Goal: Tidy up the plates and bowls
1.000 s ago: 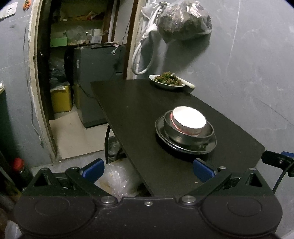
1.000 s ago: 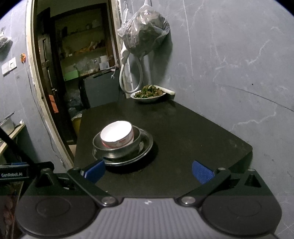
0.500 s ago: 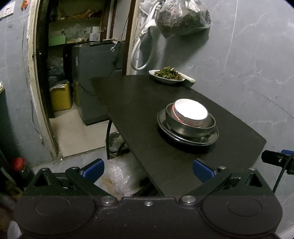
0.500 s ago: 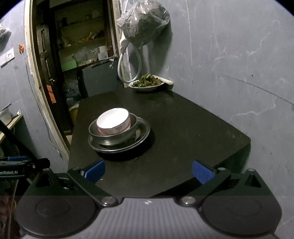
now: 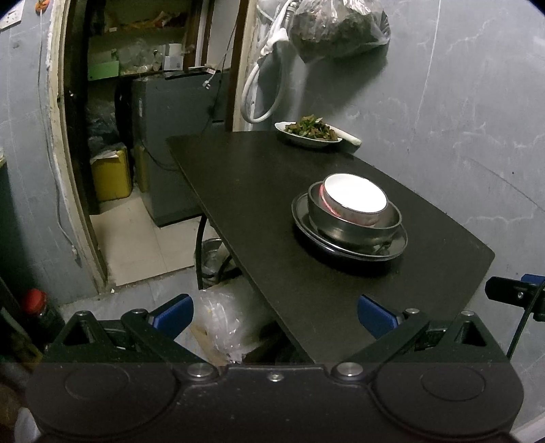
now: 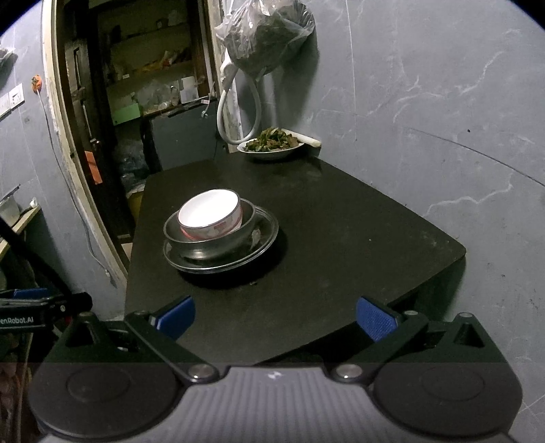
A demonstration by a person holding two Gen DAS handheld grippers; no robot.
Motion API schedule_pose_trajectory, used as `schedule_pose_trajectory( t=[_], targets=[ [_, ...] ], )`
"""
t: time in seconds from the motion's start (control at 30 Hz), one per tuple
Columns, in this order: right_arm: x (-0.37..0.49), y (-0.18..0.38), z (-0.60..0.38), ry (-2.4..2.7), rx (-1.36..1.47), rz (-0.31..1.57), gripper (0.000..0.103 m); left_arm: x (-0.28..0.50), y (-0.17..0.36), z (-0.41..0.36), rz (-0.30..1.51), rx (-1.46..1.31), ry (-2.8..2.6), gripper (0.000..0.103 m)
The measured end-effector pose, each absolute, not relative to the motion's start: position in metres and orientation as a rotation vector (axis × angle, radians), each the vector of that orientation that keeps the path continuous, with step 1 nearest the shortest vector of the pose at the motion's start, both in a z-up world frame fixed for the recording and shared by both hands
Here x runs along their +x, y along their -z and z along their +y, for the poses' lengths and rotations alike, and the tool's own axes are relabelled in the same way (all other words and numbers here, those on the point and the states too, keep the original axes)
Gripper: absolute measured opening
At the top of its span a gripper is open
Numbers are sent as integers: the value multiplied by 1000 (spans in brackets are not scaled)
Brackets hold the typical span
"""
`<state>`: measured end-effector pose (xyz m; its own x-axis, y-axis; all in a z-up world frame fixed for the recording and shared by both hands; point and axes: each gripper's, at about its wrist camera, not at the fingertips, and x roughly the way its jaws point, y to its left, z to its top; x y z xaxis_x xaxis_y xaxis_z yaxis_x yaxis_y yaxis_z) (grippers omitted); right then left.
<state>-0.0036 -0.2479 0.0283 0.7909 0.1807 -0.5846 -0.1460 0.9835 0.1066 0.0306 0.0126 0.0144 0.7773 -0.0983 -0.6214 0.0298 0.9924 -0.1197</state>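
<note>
A white bowl (image 5: pixel 354 196) (image 6: pixel 209 213) sits nested in a steel bowl (image 5: pixel 351 226) (image 6: pixel 207 240), which rests on a steel plate (image 5: pixel 395 243) (image 6: pixel 265 228) on the black table (image 5: pixel 265 191) (image 6: pixel 340 231). My left gripper (image 5: pixel 274 313) hangs open off the table's near left edge, with nothing between its blue pads. My right gripper (image 6: pixel 276 317) is open too, over the near edge and well short of the stack. The right gripper's tip shows at the left wrist view's right edge.
A white dish of green vegetables (image 5: pixel 311 133) (image 6: pixel 272 144) stands at the table's far end by the grey wall. A plastic bag (image 5: pixel 337 27) and a white hose (image 6: pixel 238 112) hang above it. Left of the table lie a doorway, a yellow canister (image 5: pixel 110 173) and a plastic bag (image 5: pixel 218 323) on the floor.
Both grippers have drawn back from the table, so the stack looks smaller and farther. The bowls and plate have not moved, and both grippers stayed open.
</note>
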Motion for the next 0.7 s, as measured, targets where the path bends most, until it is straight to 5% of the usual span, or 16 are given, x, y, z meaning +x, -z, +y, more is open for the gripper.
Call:
schedule_pose_trajectory(
  t=[0.7],
  targets=[
    [-2, -22, -250, -177, 60, 652, 103, 32, -11, 11, 689, -102, 64, 102]
  ],
)
